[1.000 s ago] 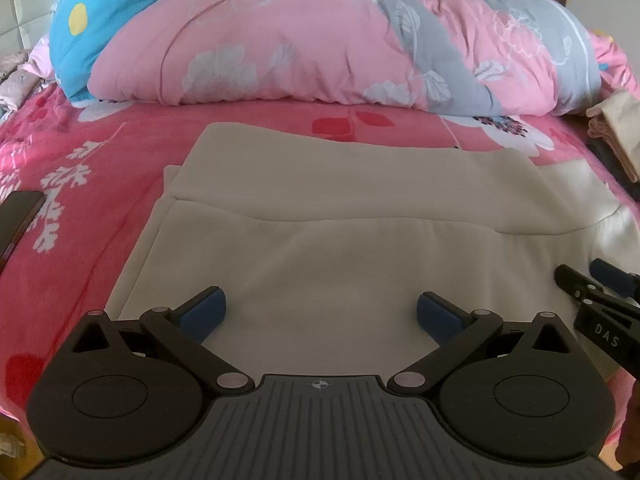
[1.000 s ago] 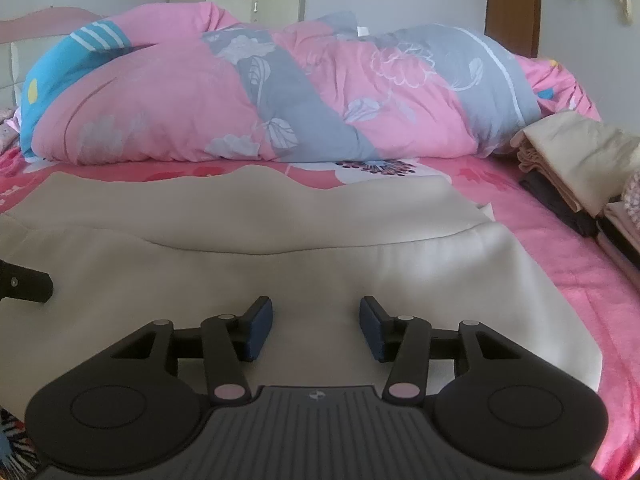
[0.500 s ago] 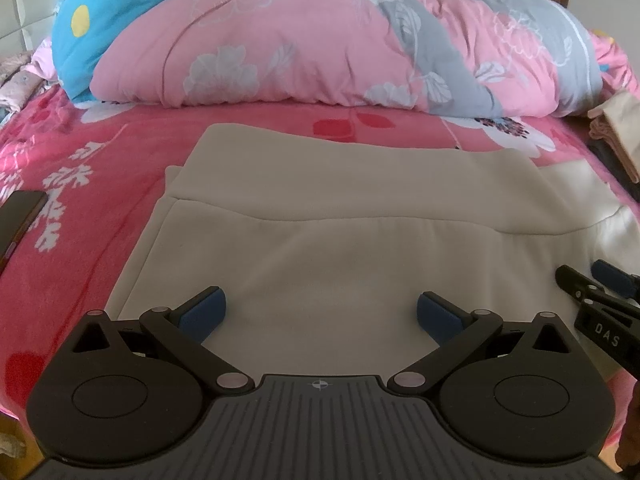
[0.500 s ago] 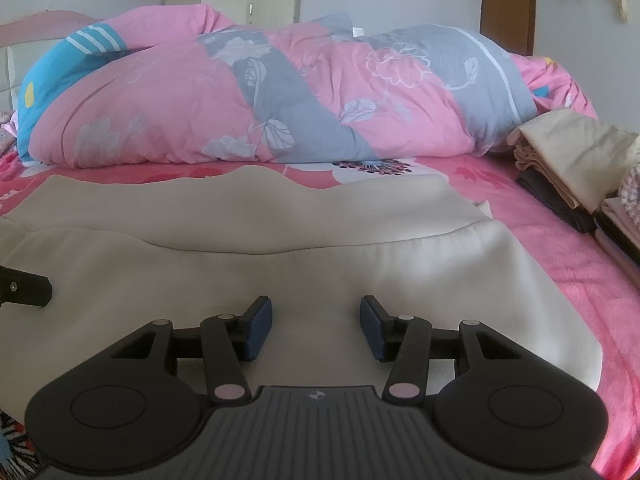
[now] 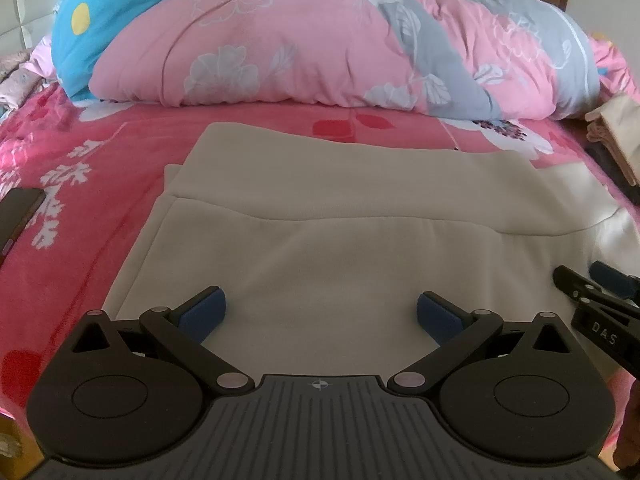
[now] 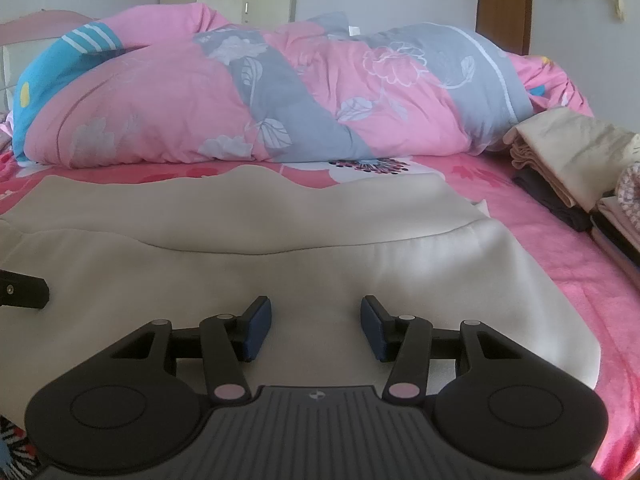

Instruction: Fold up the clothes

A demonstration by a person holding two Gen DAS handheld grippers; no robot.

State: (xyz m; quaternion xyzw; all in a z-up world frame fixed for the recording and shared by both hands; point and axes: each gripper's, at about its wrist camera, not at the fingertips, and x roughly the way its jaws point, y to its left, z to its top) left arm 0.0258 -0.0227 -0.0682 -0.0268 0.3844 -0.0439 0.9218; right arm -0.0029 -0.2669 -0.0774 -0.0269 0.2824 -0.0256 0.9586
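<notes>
A cream garment lies spread flat on the pink bed, its near half folded over the far half, with a fold edge running across the middle. My left gripper hovers over its near left part, open wide, nothing between the blue pads. My right gripper hovers over the near right part of the same garment, jaws apart with only cloth below them. The right gripper's tip shows at the left wrist view's right edge, and the left gripper's black finger at the right wrist view's left edge.
A rolled pink, grey and blue duvet lies across the back of the bed. Folded clothes are stacked at the right. A dark phone rests on the pink sheet at the left.
</notes>
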